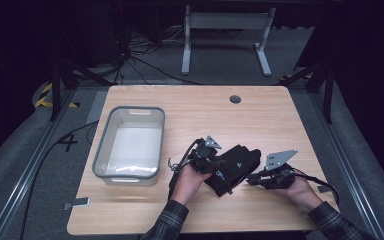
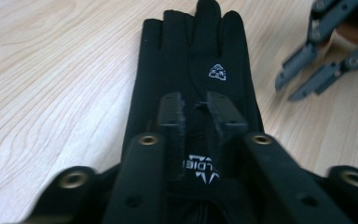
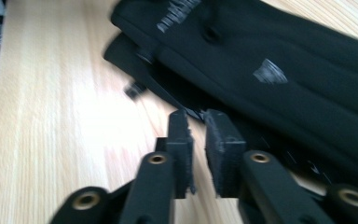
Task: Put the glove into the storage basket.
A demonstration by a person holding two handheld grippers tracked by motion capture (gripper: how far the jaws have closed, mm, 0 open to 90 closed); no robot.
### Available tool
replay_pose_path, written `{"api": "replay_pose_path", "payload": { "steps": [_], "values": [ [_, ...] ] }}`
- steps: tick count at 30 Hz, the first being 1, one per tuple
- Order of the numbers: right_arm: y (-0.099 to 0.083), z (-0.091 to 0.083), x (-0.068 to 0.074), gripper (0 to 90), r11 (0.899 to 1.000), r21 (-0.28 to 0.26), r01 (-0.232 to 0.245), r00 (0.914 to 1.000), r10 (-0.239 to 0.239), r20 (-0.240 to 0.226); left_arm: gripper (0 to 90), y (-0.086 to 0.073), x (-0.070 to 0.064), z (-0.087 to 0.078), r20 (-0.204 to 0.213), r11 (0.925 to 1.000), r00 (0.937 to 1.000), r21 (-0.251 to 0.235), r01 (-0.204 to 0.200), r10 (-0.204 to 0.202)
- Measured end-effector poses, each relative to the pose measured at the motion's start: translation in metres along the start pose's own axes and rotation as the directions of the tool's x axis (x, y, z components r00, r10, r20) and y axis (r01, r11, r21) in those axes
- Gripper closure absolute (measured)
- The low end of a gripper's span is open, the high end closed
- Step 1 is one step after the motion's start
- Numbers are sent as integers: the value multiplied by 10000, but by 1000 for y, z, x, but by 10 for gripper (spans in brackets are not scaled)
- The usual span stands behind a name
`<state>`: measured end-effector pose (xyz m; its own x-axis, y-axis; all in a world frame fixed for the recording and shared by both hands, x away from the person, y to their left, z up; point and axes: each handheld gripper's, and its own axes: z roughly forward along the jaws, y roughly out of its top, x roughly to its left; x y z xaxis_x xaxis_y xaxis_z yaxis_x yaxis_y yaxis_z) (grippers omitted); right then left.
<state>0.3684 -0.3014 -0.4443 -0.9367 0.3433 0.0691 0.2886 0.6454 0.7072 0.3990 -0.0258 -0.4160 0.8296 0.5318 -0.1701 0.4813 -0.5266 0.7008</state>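
Note:
A pair of black gloves (image 1: 237, 162) lies stacked on the wooden table (image 1: 205, 110), right of centre near the front. In the left gripper view the top glove (image 2: 191, 56) stretches away flat, fingers far, with a white logo. My left gripper (image 2: 196, 105) (image 1: 221, 163) is shut on a pinch of fabric at its cuff. My right gripper (image 3: 198, 119) (image 1: 250, 179) comes in from the right, its jaws almost together on a thin black edge of the gloves (image 3: 284, 60). That view is blurred. The right gripper's grey fingers (image 2: 303, 58) lie just right of the glove.
A grey plastic bin (image 1: 102, 145) with a white floor stands on the table's left half. A round cable hole (image 1: 235, 99) sits near the far edge. Bare wood extends behind and to the right of the gloves. A person's hands and plaid sleeves enter from the front edge.

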Motion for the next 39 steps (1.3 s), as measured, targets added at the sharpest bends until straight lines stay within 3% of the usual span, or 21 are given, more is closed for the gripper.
{"api": "replay_pose_path", "payload": {
  "steps": [5,6,7,9,13,17,22,30,39],
  "values": [
    [-16,-23,-11,564,9982,-318,-518,9942,545,922,523,11,3,9,64,9997,9999,228,-94,92],
    [-16,-23,-11,564,9982,-318,-518,9942,545,922,493,11,3,9,64,9997,9999,228,-94,92],
    [-19,-27,-13,526,9978,-283,-605,9910,634,1180,493,13,3,13,29,9997,9999,204,-116,115],
    [-28,-34,-19,400,9961,-71,-885,9799,883,1787,400,16,3,18,85,9994,9998,274,-192,190],
    [-42,-41,-28,271,9925,-13,-1226,9597,1189,2545,262,17,0,30,44,9977,9986,446,-519,518],
    [-53,-46,-40,194,9830,-334,-1803,9466,1826,2657,163,17,-3,42,68,9949,9975,717,-712,709],
    [-55,-46,-46,159,9808,-365,-1913,9361,1935,2938,144,15,-6,54,-140,9917,9957,919,-897,913],
    [-56,-43,-48,158,9809,-280,-1923,9347,1918,2993,145,10,-12,65,-635,9794,9854,1371,-1484,1582],
    [-58,-42,-51,146,9777,-277,-2083,9184,2053,3383,147,6,-7,68,-510,9864,9925,1270,-1041,1113]
  ]
}}
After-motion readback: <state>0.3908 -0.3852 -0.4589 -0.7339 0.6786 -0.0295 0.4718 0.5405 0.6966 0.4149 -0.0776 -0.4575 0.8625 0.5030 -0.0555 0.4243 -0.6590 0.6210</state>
